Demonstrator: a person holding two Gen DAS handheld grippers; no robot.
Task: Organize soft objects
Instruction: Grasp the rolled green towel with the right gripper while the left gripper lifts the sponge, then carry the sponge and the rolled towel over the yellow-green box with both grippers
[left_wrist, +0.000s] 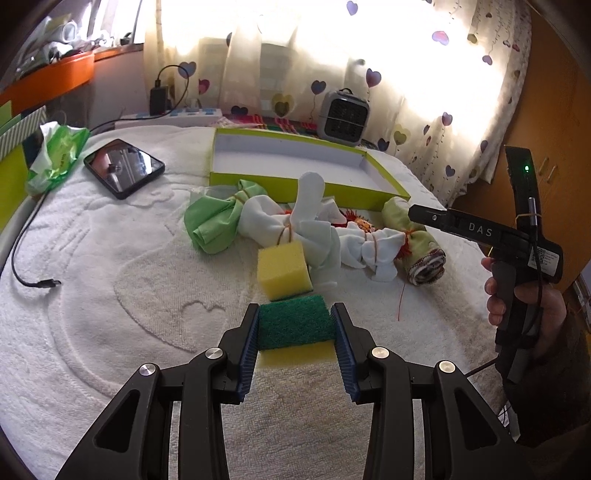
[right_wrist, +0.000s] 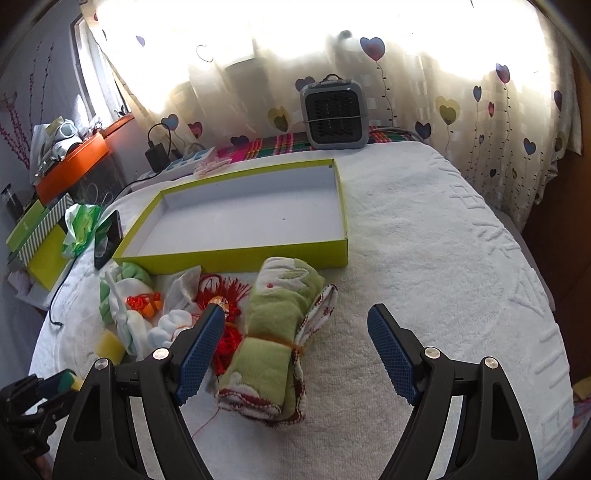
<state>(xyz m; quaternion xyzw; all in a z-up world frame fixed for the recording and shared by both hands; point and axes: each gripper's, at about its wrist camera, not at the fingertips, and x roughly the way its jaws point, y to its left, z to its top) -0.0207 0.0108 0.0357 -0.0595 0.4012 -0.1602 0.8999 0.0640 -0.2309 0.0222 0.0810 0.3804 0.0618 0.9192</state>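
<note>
My left gripper (left_wrist: 295, 325) is shut on a green-topped yellow sponge (left_wrist: 293, 326), just above the white towel. A plain yellow sponge (left_wrist: 283, 271) lies right beyond it. Tied cloth bundles lie past that: green and white ones (left_wrist: 236, 218), white socks (left_wrist: 365, 245) and a rolled green towel (left_wrist: 421, 245). My right gripper (right_wrist: 295, 332) is open, its fingers either side of the rolled green towel (right_wrist: 273, 339), above it. The lime-edged empty tray (right_wrist: 240, 210) lies behind the bundles; it also shows in the left wrist view (left_wrist: 288, 155).
A phone (left_wrist: 123, 167), a green tissue pack (left_wrist: 55, 157) and a black cable (left_wrist: 22, 258) lie at the left. A grey fan (right_wrist: 334, 110) stands at the back by the curtain. A red tassel (right_wrist: 225, 295) lies among the bundles.
</note>
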